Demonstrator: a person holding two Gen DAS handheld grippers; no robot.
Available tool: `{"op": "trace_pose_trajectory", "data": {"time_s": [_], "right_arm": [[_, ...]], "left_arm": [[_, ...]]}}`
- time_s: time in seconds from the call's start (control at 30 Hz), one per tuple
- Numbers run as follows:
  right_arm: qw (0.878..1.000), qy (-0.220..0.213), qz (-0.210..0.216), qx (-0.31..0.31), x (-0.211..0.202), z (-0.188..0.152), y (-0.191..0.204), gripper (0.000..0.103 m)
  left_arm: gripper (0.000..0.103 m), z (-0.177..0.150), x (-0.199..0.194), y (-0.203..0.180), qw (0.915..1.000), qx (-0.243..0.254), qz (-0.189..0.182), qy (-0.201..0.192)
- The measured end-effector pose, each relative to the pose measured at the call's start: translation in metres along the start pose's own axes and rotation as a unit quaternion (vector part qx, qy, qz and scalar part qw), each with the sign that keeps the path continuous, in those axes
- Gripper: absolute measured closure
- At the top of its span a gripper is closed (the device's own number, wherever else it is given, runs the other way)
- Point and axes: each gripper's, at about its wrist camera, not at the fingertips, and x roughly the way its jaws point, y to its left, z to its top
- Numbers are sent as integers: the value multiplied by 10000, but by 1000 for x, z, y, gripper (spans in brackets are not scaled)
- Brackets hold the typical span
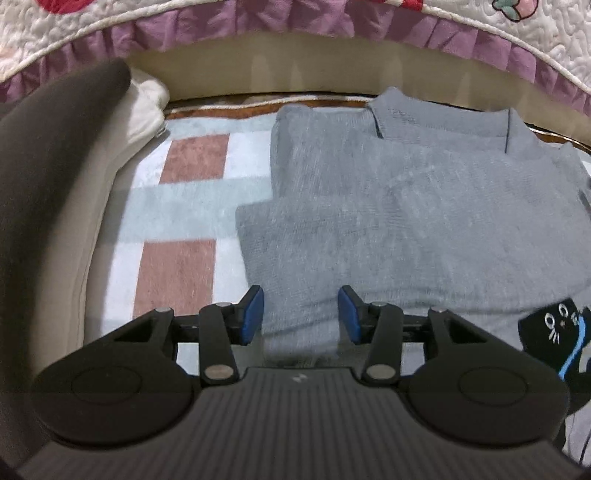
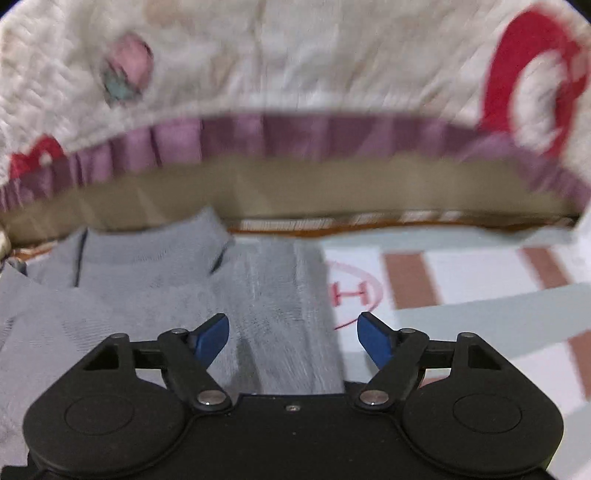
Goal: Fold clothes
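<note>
A grey knitted sweater [image 1: 406,206] lies flat on a checked blanket [image 1: 184,206], its collar toward the far side and its sides folded inward. My left gripper [image 1: 301,314] is open, its blue pads standing either side of the sweater's near left hem. In the right wrist view the same grey sweater [image 2: 166,288] fills the left half. My right gripper [image 2: 293,341] is open over its right folded edge, with nothing between the pads. That view is blurred by motion.
A quilted white bedcover with a purple frill [image 1: 332,26] hangs across the far side above a beige bed base [image 1: 295,74]. A dark cushion [image 1: 44,155] and white cloth [image 1: 147,99] sit at left. A black garment with a cat print [image 1: 554,332] lies at right.
</note>
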Motion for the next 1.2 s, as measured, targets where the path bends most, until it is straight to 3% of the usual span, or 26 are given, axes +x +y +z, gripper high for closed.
{"op": "trace_pose_trajectory", "data": {"time_s": [0.03,0.07,0.1,0.2,0.27,0.3,0.4,0.43,0.47,0.5,0.53,0.57,0.67,0.73,0.8,0.87,1.0,1.1,1.17,1.2], "right_arm": [[10000,59,-2,52,9,3,-3,35],[10000,3,-8,36,14,4,-7,72],[9999,4,-106,-5,18,4,-10,92],[9987,-84,-505,-34,17,-2,-15,96],[9931,-285,-1125,-184,4,-5,-11,102],[9889,-379,-1413,-246,-3,-6,-10,95],[9943,-252,-986,309,-38,-16,-28,87],[9978,-143,-519,387,-53,-28,-33,80],[9989,-33,-50,465,-69,-40,-38,63],[9976,76,418,541,-85,-52,-44,52],[9943,182,871,595,-100,-64,-49,51],[9944,235,1005,215,-115,-80,-51,51],[9944,641,649,-542,-154,-132,-61,51],[9909,1008,863,-234,-175,-159,-79,51],[9843,1324,1158,155,-195,-189,-93,51],[9786,1551,1301,361,-210,-219,-100,51],[9648,1640,1684,1181,-230,-250,-107,50],[9371,1979,2309,1716,-233,-269,-104,50],[9239,2310,2502,1746,-236,-286,-90,50],[9269,2268,2500,1642,-237,-292,-82,50]], "left_arm": [[56,-1,1,0,10000,21,19,12],[56,-3,2,0,10000,41,38,24],[56,-4,3,0,10000,62,57,36],[55,-8,6,-1,9998,132,152,89],[55,-12,8,-3,9992,198,304,161],[55,-14,9,-3,9988,231,380,198],[52,-21,10,-8,9969,419,647,181],[52,-22,9,-11,9963,477,699,171],[52,-22,7,-12,9961,515,683,231],[52,-23,5,-12,9960,546,641,309],[51,-25,3,-11,9964,489,588,379],[51,-28,1,-9,9968,391,529,444],[50,-37,-9,-3,9973,189,329,628],[45,-45,-15,-2,9965,266,276,747],[43,-56,-17,-2,9930,678,271,927],[41,-62,-21,-3,9927,580,389,981],[41,-66,-32,-7,9942,260,181,1031],[42,-75,-40,-16,9951,397,205,883],[42,-82,-45,-23,9943,587,263,847],[42,-85,-51,-25,9944,687,225,775]]}}
